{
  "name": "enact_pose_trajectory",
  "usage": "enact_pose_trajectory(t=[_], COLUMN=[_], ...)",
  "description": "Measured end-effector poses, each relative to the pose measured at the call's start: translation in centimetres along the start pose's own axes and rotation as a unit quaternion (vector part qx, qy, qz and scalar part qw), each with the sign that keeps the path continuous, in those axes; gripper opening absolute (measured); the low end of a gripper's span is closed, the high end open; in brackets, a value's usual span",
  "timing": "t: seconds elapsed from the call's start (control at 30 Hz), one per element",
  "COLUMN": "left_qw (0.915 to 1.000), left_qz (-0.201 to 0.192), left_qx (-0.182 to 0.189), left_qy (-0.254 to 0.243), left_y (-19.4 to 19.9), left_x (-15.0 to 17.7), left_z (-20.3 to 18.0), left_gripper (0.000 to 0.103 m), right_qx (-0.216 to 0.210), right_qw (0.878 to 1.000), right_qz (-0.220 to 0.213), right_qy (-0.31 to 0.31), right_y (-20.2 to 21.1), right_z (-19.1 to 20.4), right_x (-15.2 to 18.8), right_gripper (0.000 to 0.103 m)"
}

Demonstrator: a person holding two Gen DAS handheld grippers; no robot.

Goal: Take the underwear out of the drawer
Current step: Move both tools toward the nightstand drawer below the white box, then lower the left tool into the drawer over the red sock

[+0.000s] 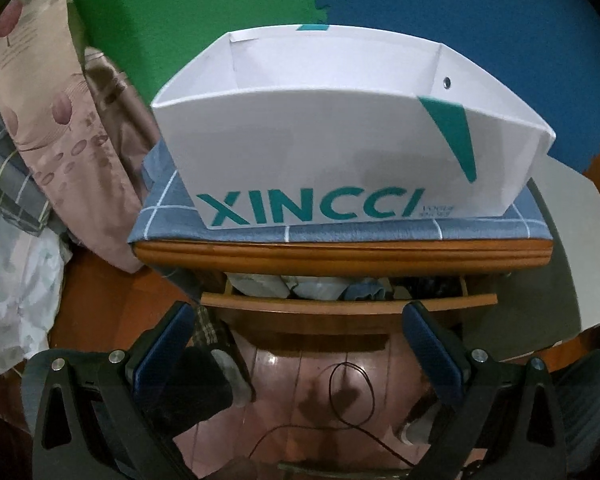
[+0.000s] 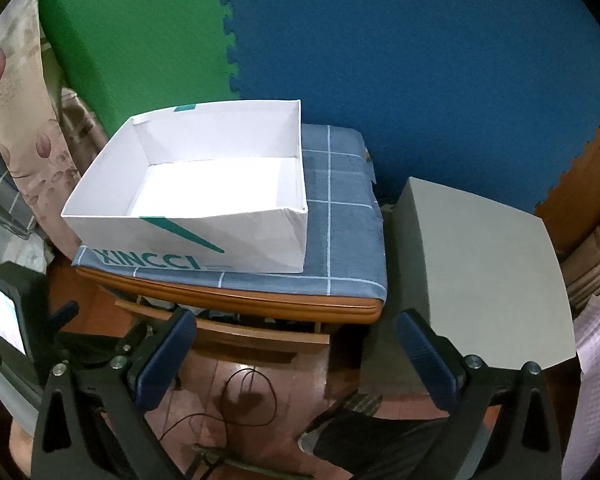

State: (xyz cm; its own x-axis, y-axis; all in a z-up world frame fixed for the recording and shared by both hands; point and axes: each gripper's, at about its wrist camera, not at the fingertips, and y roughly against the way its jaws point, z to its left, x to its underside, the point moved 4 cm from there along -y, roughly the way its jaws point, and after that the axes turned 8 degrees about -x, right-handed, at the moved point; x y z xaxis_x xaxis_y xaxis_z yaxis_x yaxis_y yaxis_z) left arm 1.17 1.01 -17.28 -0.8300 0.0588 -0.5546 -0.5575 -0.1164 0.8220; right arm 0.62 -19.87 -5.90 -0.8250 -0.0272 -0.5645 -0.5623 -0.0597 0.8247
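Drawer (image 1: 348,300) lower centre, cracked open, underwear (image 1: 320,286) peeking out. My left gripper (image 1: 300,344) and right gripper (image 2: 296,352) both spread, empty. Guessing white XINCCI box (image 2: 204,240) above waits for haul.

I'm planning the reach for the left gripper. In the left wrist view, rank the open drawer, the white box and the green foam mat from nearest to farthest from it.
From the left gripper, which is open:
1. Open drawer, just ahead of the fingertips, with clothes inside.
2. White box, above the drawer, standing on the blue checked cloth.
3. Green foam mat, behind the box, upper left.
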Motion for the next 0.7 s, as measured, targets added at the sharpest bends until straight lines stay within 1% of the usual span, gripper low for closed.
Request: enact_pose_trajectory(t=[0.1,0.17,0.23,0.3,0.37,0.4,0.47,0.57,0.6,0.63,0.7], left_qw=[0.9998,0.9984,0.9941,0.9893,0.9856,0.9840,0.9821,0.9785,0.9786,0.9802,0.9809], left_qz=[-0.021,-0.053,-0.105,-0.144,-0.165,-0.175,-0.186,-0.206,-0.206,-0.197,-0.192], left_qx=[0.006,0.021,0.026,0.007,-0.009,-0.012,-0.010,-0.004,-0.003,-0.003,-0.007], left_qy=[-0.002,-0.004,-0.010,-0.025,-0.033,-0.034,-0.025,-0.007,-0.010,-0.020,-0.028], left_y=[-1.0,-1.5,-2.0,-3.3,-4.6,-5.3,-6.4,-7.8,-8.2,-8.9,-10.0], left_x=[1.2,2.3,3.9,5.8,6.9,7.2,7.0,5.4,4.8,4.4,4.3], left_z=[-0.8,-1.3,-1.7,-2.0,-2.3,-2.5,-2.9,-3.7,-4.0,-4.7,-5.6], left_gripper=[0.102,0.102,0.102,0.102,0.102,0.102,0.102,0.102,0.102,0.102,0.102], right_qx=[0.004,0.007,0.018,0.031,0.038,0.041,0.041,0.031,0.025,0.019,0.006], right_qw=[1.000,1.000,1.000,0.999,0.999,0.999,0.998,0.999,0.999,0.999,0.999], right_qz=[0.001,0.001,-0.005,-0.013,-0.022,-0.027,-0.034,-0.036,-0.037,-0.038,-0.032], right_qy=[0.001,0.004,0.011,0.013,0.014,0.016,0.018,0.014,0.009,0.004,-0.006], right_y=[-0.6,-1.0,-1.3,-1.8,-2.2,-2.5,-2.9,-3.8,-4.2,-4.5,-5.3], right_z=[-0.2,-0.3,-0.6,-1.1,-1.6,-1.8,-2.1,-2.7,-3.0,-3.2,-3.8], right_x=[0.2,0.5,0.9,1.5,2.0,2.5,3.0,3.8,3.9,4.1,4.4], right_gripper=[0.103,0.103,0.103,0.103,0.103,0.103,0.103,0.103,0.103,0.103,0.103])
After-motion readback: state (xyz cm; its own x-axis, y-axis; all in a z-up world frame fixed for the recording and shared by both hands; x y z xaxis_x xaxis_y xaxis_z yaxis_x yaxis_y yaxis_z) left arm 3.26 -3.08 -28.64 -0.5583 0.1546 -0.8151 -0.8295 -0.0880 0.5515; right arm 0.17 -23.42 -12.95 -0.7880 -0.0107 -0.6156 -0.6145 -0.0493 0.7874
